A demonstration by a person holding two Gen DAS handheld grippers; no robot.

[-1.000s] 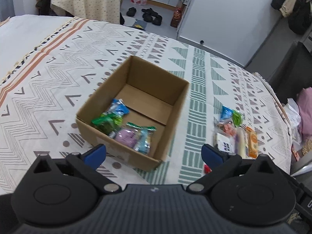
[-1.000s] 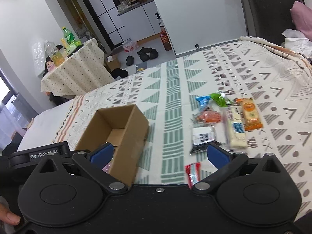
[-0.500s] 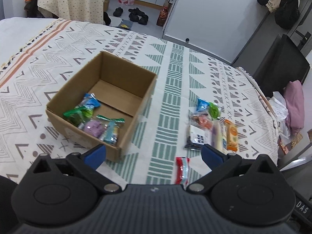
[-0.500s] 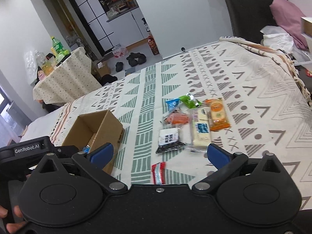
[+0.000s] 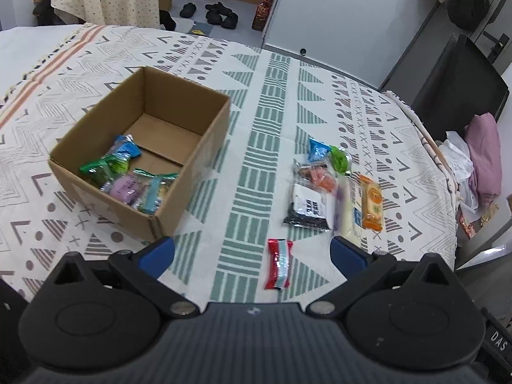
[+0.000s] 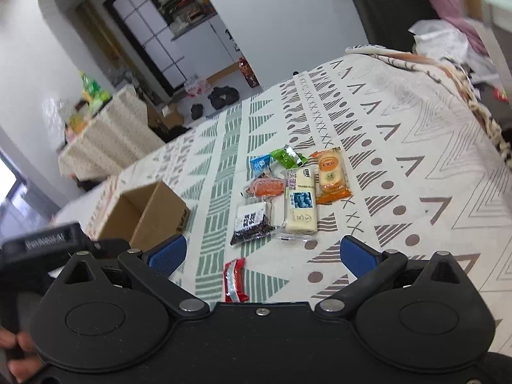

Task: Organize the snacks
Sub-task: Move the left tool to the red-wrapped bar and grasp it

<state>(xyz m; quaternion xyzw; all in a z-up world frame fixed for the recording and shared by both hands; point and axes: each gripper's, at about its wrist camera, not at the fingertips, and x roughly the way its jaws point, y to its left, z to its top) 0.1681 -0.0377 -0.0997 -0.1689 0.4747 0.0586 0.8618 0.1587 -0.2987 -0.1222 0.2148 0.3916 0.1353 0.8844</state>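
Between the wide-apart fingers of the left gripper [image 5: 252, 252] lay a small red snack packet [image 5: 278, 268]. Only this view looked inside the brown cardboard box [image 5: 192, 160], ahead-left, holding snacks. Ahead of the right gripper [image 6: 263, 253], also spread apart and empty, the cream snack bar [image 6: 300, 201] showed sharply.

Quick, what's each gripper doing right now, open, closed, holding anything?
Left gripper: open, holding nothing, above the red snack packet.
Right gripper: open, holding nothing.
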